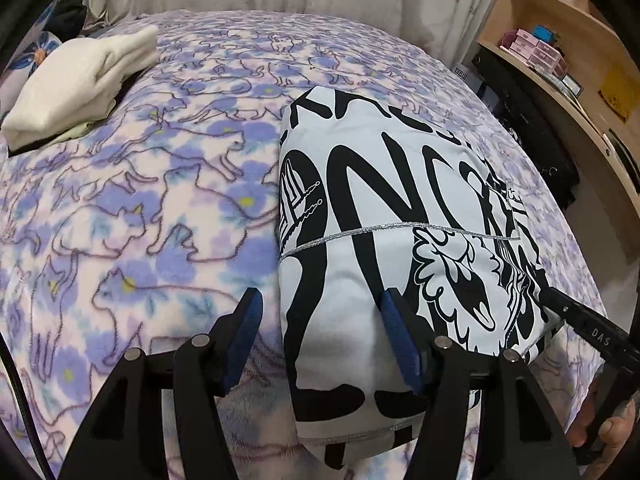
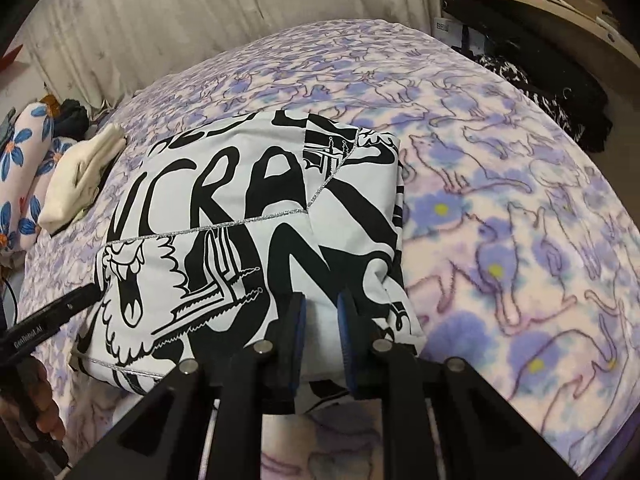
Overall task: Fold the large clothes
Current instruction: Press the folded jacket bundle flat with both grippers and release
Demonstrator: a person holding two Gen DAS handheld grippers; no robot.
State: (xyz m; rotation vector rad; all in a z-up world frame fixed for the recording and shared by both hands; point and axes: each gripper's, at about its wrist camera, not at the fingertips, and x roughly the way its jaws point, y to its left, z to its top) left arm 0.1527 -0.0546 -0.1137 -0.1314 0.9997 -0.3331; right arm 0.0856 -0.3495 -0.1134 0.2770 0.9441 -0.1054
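The bed's cat-print blanket [image 1: 132, 216] fills both frames, with my folded black-and-white garment [image 1: 384, 216] lying centre to lower right in the left view, centre-left in the right. My left gripper [image 1: 320, 344] is wide open straddling its near left edge, so I'd press flat there. My right gripper [image 2: 322, 334], narrowly parted over the near edge, seems to grip nothing; I'd judge both should smooth outward evenly.

Both wrist views look down close over the bed [image 1: 120, 208], sharing the printed garment [image 1: 380, 184] from opposite sides.

"DAS" on the right gripper [image 1: 592, 332]; "GenRobot.AI" on the left gripper [image 2: 32, 336]
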